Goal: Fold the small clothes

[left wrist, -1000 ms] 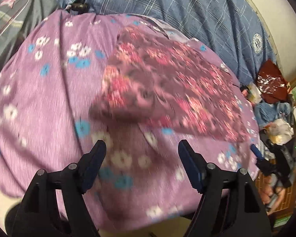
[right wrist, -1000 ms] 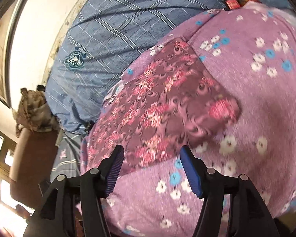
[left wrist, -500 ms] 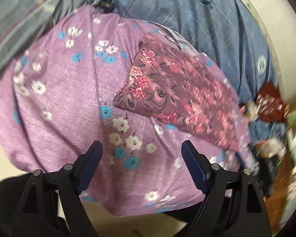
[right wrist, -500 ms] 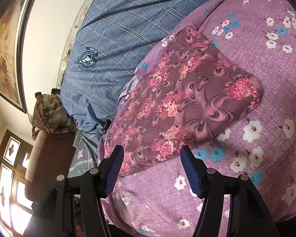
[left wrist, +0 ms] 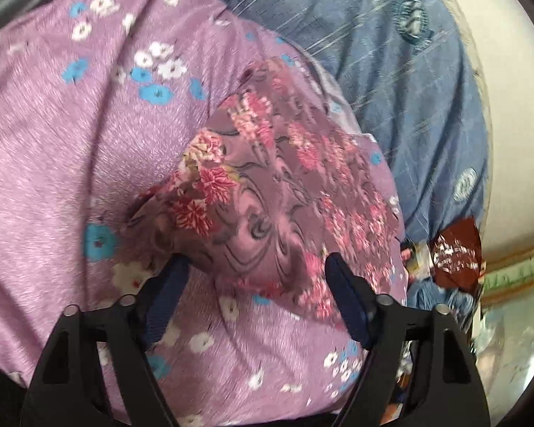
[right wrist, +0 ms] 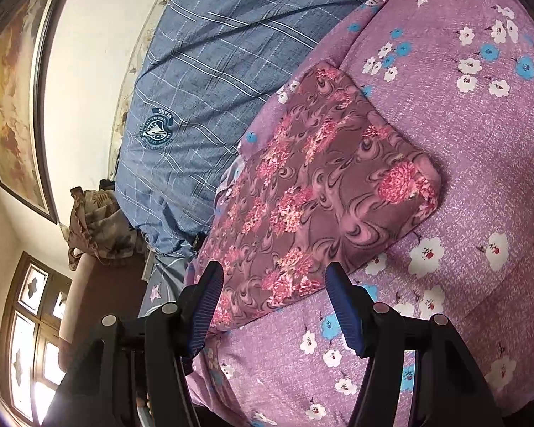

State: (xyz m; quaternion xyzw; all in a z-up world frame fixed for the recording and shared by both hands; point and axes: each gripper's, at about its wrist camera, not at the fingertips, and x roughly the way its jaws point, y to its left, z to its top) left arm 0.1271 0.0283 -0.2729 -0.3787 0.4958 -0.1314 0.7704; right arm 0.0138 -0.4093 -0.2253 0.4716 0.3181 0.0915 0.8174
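In the left wrist view the picture is smeared with motion, so the print on the small folded garment [left wrist: 277, 192] reads only as pink and red blooms on mauve; its near edge dips behind the tips of the left gripper [left wrist: 254, 267], and whether the left pad touches that edge cannot be told. The jaws have just been closing a little yet stand apart, the garment's near corner lying between them, unpinched. The garment rests on a purple flowered sheet [left wrist: 71, 142]; beyond lies a blue checked quilt [left wrist: 391, 71], and at the right rim a dark red packet [left wrist: 455, 249] sits among clutter too blurred to name. The garment's long axis runs from the near left up and away to the right. In the right wrist view the picture is sharp: the garment [right wrist: 324, 192] lies flat on the sheet [right wrist: 480, 178], long axis slanting from lower left to upper right, its near end between the parted, empty jaws of the right gripper [right wrist: 272, 277]. The quilt [right wrist: 210, 71] fills the upper left; a framed picture [right wrist: 14, 99] on the wall is cut off by the rim.
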